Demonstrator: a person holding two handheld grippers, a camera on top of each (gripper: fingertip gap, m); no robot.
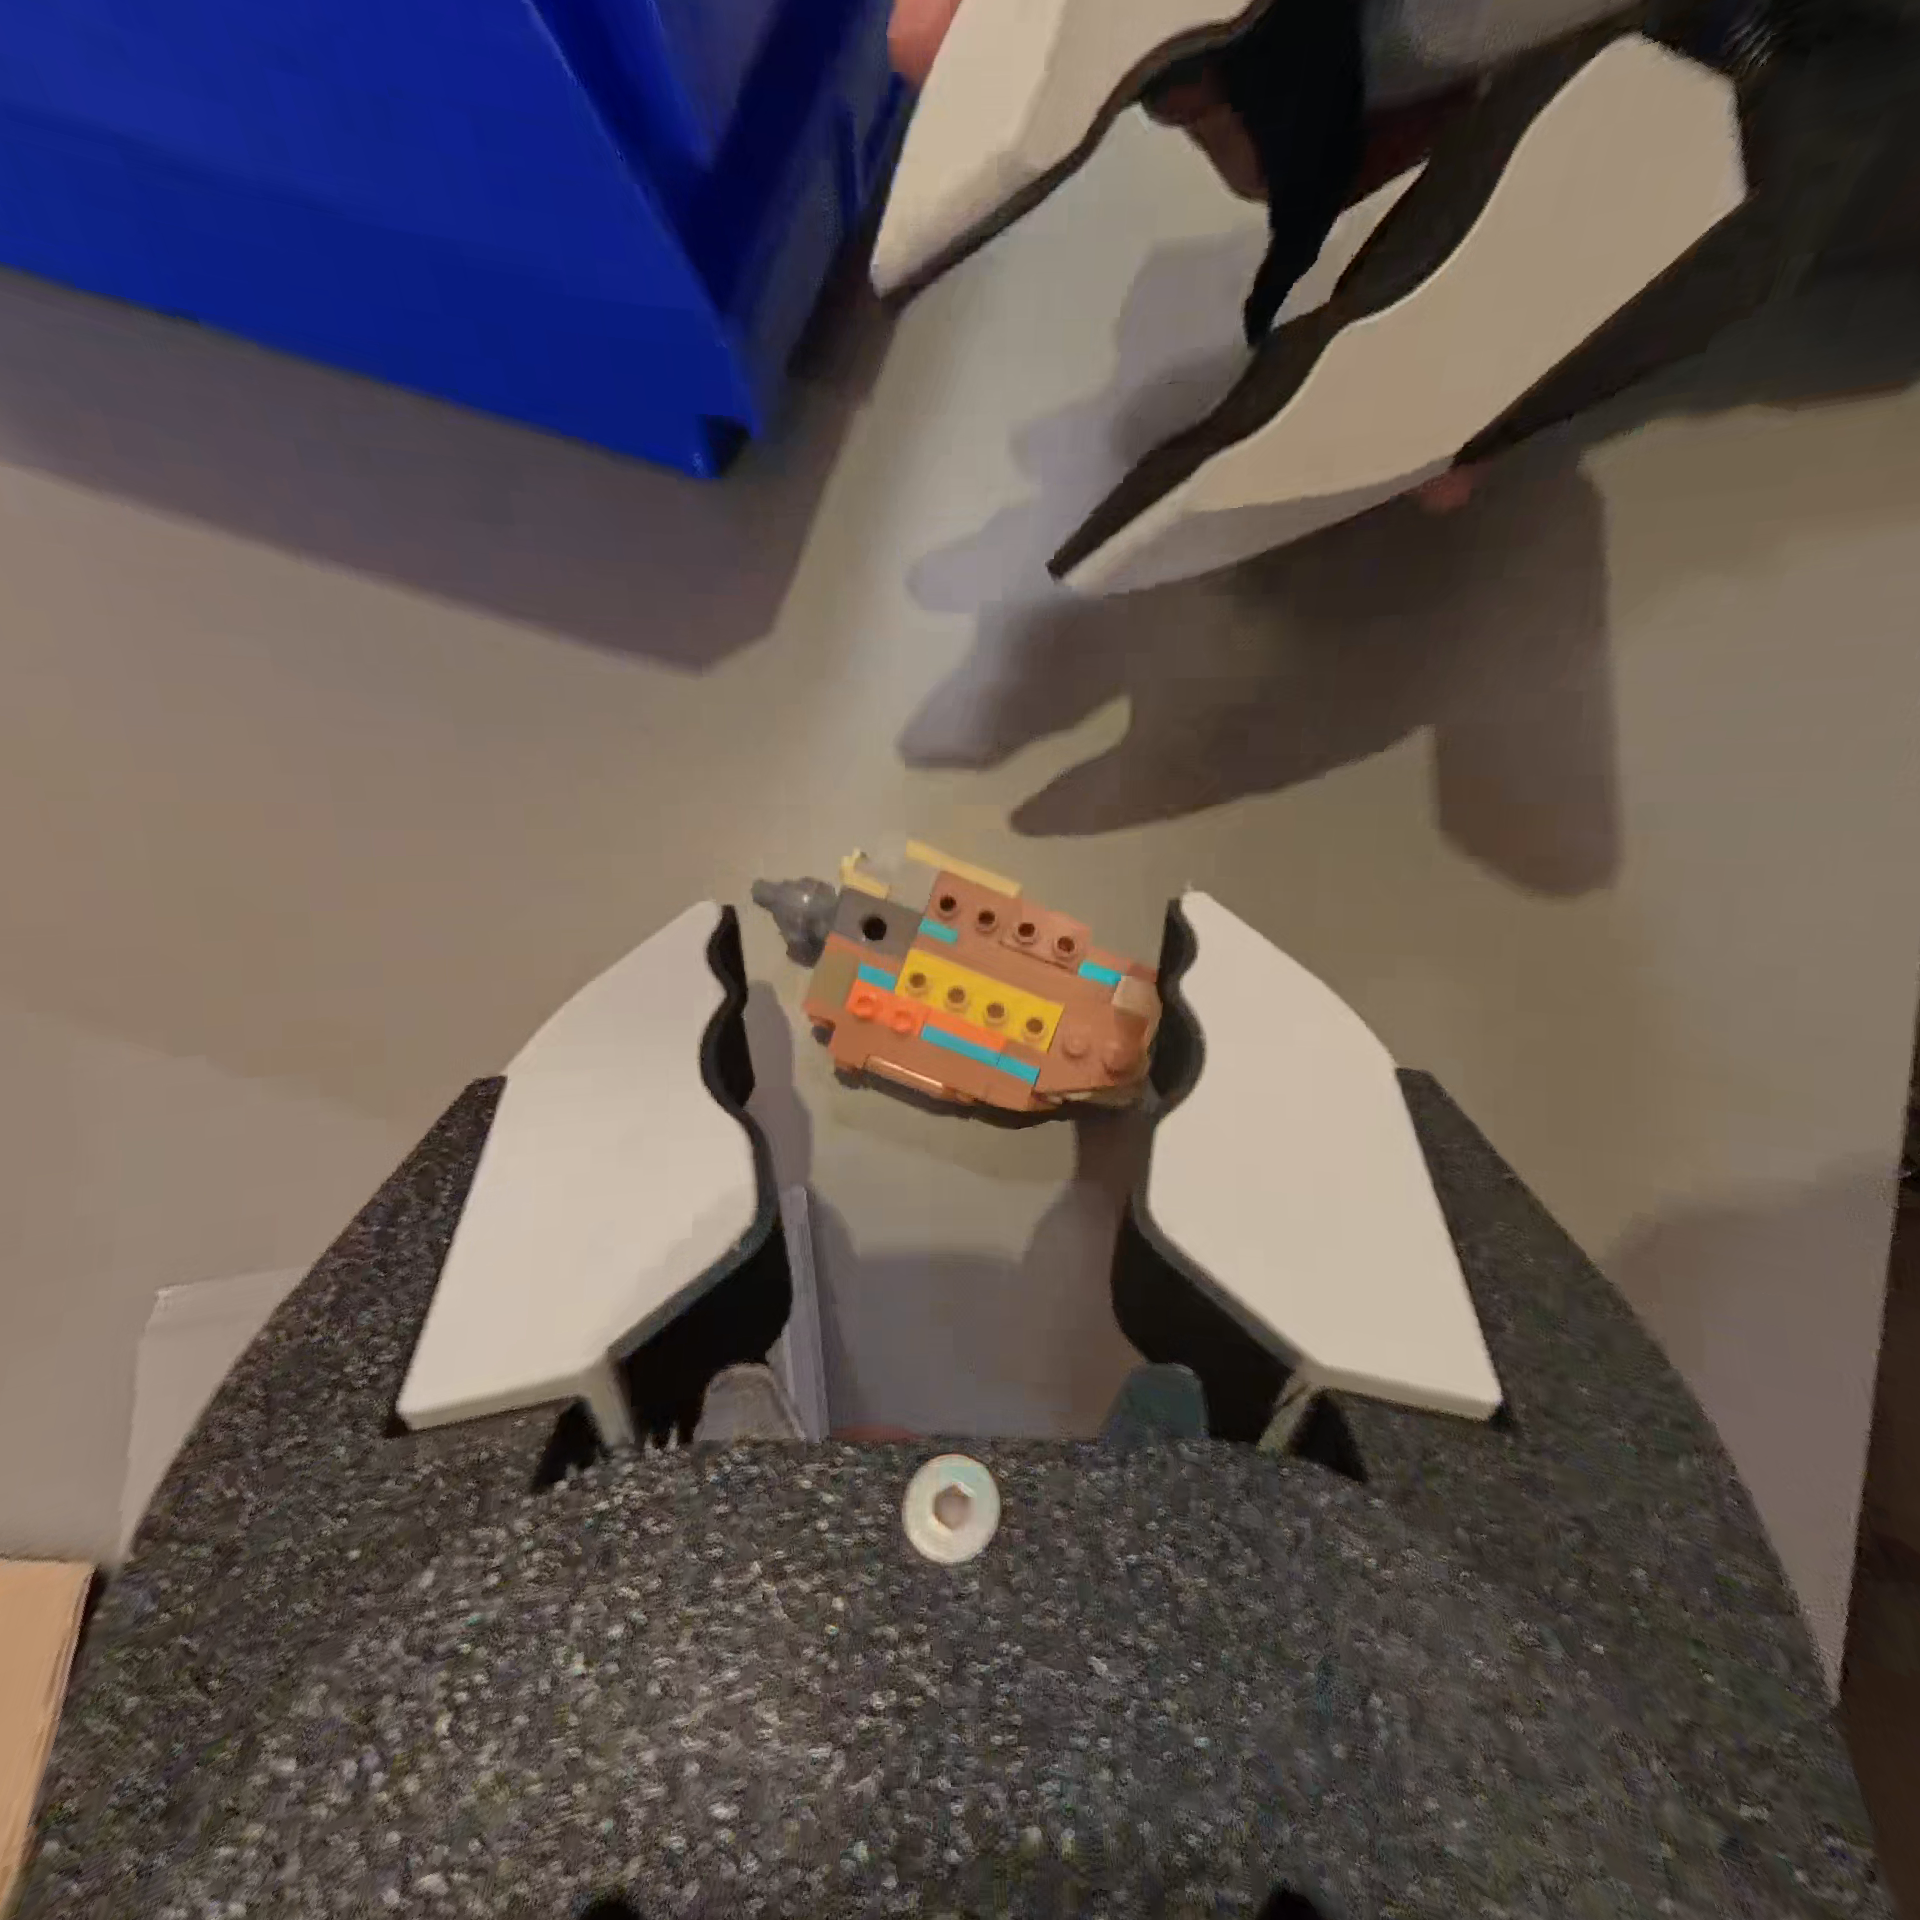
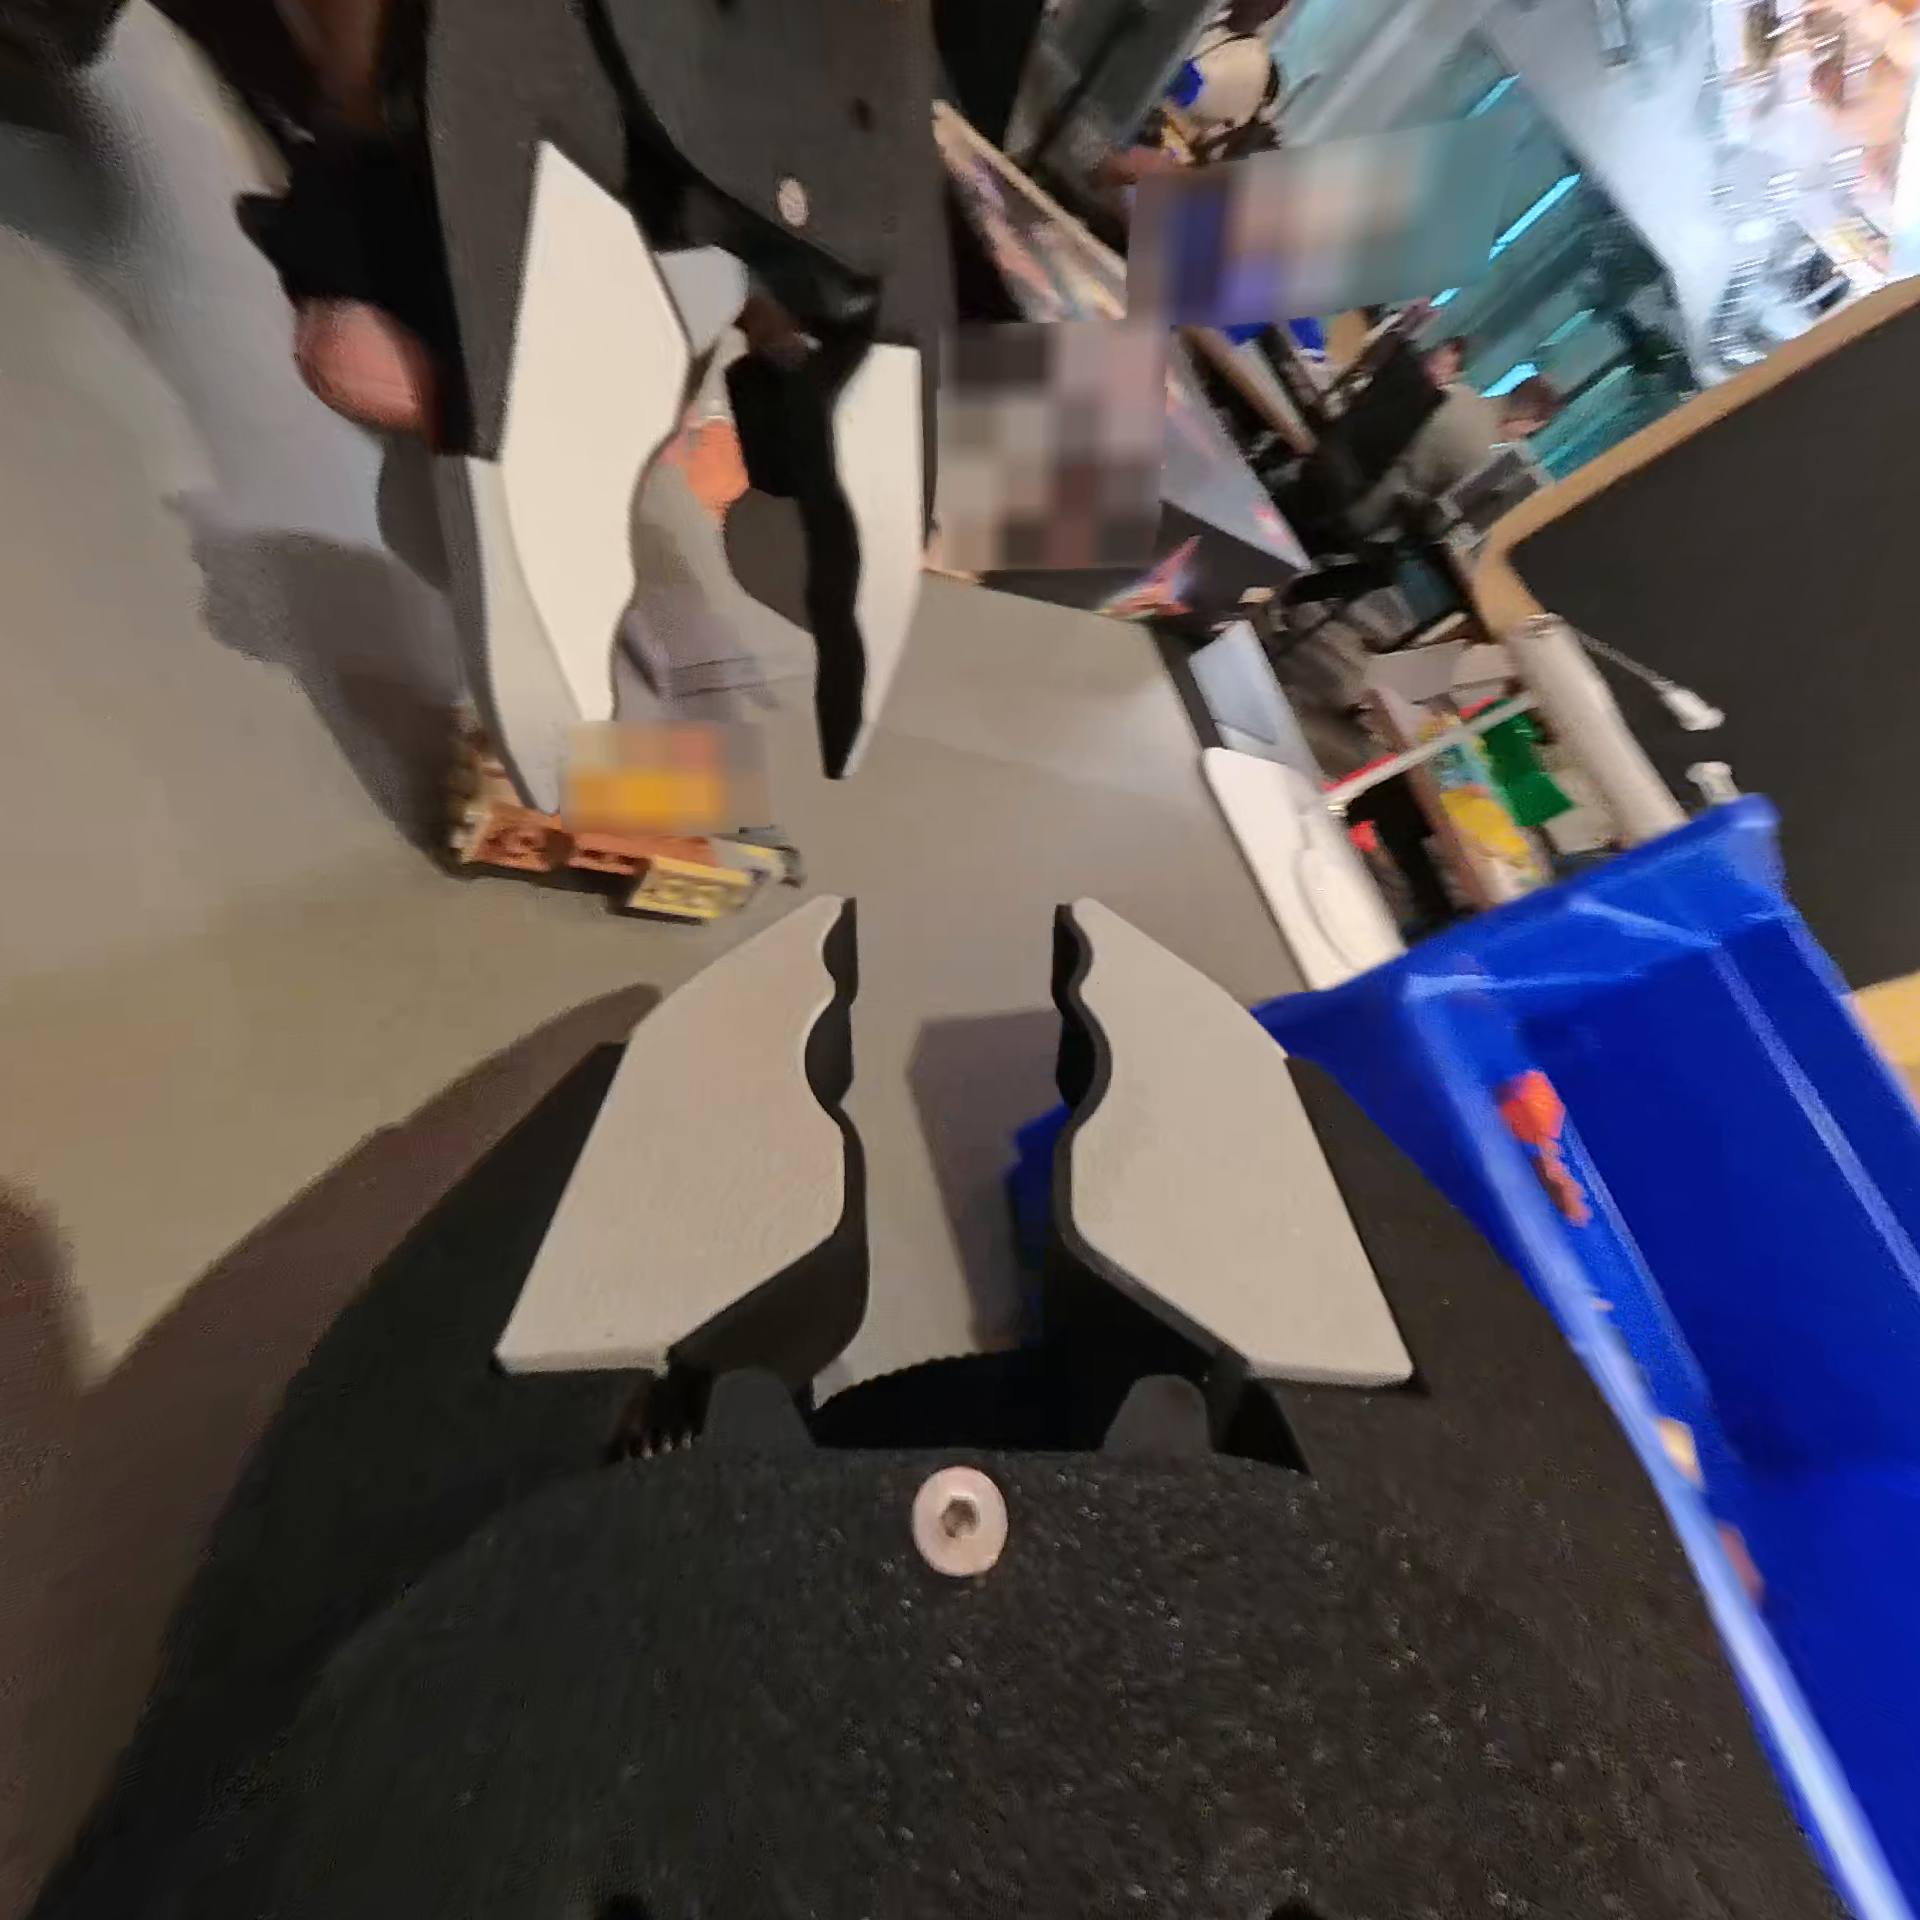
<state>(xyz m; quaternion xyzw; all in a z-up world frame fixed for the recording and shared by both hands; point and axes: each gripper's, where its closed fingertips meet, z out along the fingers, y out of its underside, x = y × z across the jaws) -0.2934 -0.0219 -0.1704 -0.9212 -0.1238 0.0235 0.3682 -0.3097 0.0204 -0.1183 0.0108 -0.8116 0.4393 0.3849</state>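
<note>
Views, left wrist first: your left claw (image 1: 951,997) sits low over the grey bench (image 1: 312,831) with its jaws apart, and the small brick model (image 1: 977,1013), brown with yellow, orange and teal plates, lies on the bench between the fingertips. It's off-centre, its brown end touching or nearly touching the right-hand fingertip (image 1: 1195,997), with a clear gap to the other. Its long axis runs across the gap, slightly skewed, grey stub end pointing away to the left. The blue bin (image 1: 416,208) stands farther out on the left. Your right claw (image 1: 1049,416) hangs beyond the model, well apart from it. Right wrist view: the right claw's jaws are apart with nothing between them, only bare bench. The blue bin is just beside it on the right. The left claw is nearer the model by far.
</note>
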